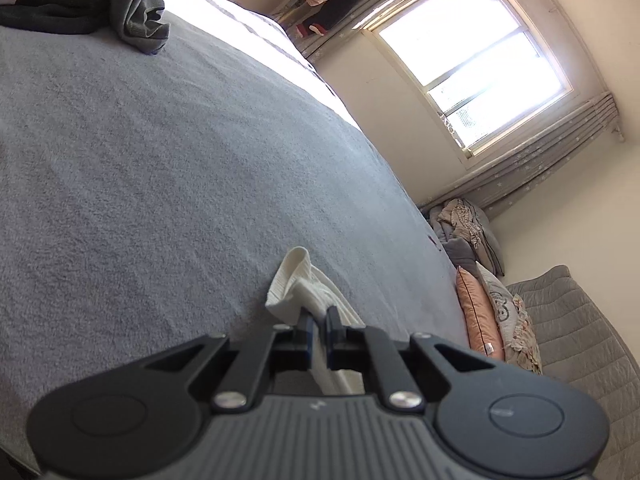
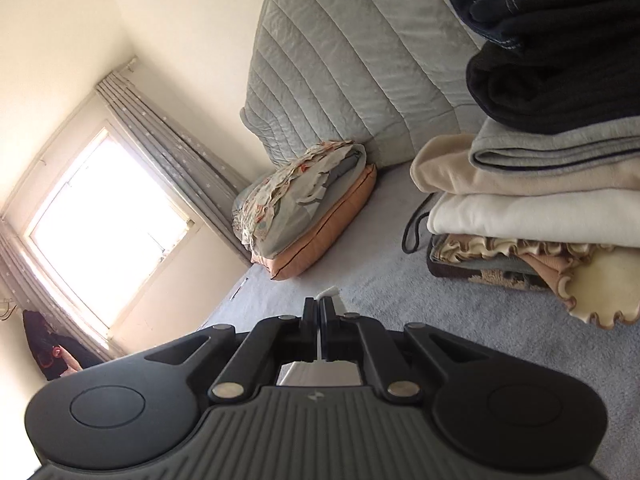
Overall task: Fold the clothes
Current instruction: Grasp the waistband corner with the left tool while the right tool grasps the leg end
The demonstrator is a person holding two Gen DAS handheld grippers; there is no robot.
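A white ribbed garment is pinched between the fingers of my left gripper, which is shut on it above the grey bedspread; its folded edge sticks out past the fingertips and the rest hangs below, hidden by the gripper body. In the right wrist view my right gripper is shut on a thin white edge of cloth, most of it hidden under the gripper. A stack of folded clothes in black, grey, beige and cream stands to the right.
Dark grey clothes lie heaped at the far end of the bed. Pillows and a quilted grey cover lean by the wall. A bright window with grey curtains lies beyond the bed's edge.
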